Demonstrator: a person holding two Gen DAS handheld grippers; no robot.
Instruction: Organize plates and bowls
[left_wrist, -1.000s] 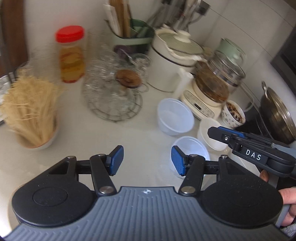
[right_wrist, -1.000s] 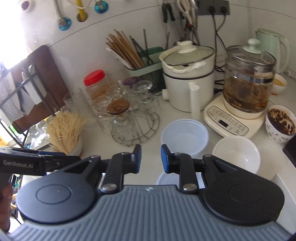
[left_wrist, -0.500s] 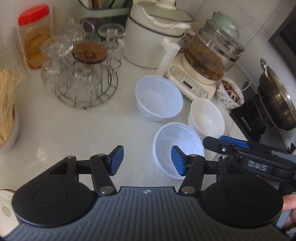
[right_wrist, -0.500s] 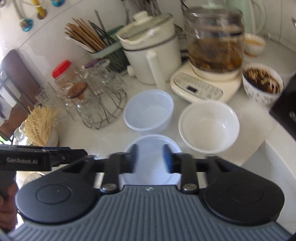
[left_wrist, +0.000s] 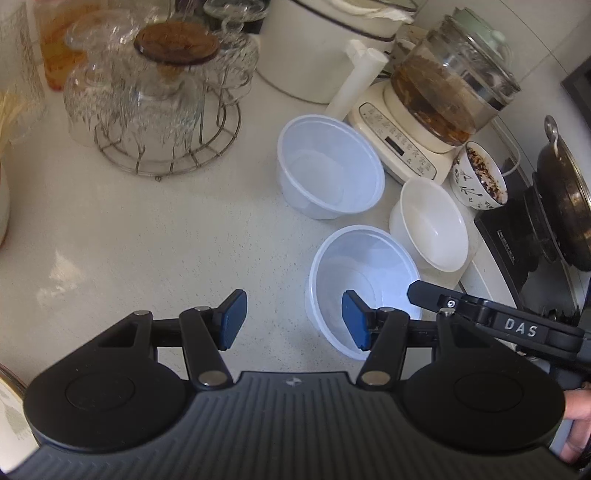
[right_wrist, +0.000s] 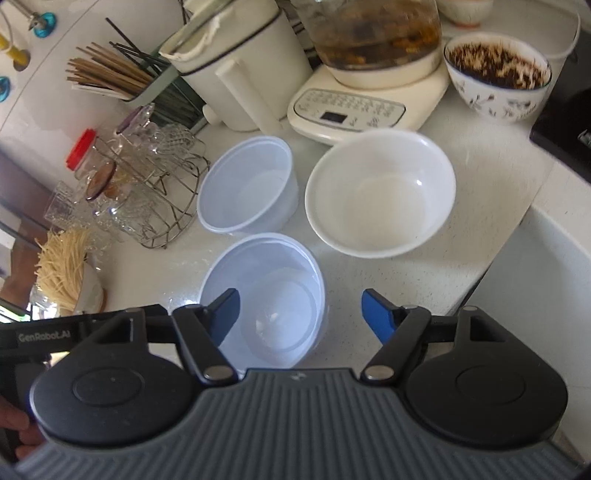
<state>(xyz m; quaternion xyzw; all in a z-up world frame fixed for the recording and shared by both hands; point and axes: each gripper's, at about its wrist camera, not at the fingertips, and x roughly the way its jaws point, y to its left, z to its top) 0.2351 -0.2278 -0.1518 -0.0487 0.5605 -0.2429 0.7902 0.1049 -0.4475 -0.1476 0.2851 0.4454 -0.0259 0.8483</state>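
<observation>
bowls grouped on the white table (left_wrist: 147, 236), both grippers hovering with fingers spread

near clear bowl (right_wrist: 264, 299) sits closest, with the far clear bowl (right_wrist: 247, 192) behind it and the white bowl (right_wrist: 380, 192) just beside, near the patterned bowl (right_wrist: 496, 79). right gripper (right_wrist: 299, 314) hangs over the near clear bowl, its left pad above the rim, gripping nothing. left gripper (left_wrist: 293, 319) is wide apart too, its right pad over that bowl's edge

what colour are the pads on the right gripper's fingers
Blue, on black fingers; clearest in the right wrist view.
</observation>
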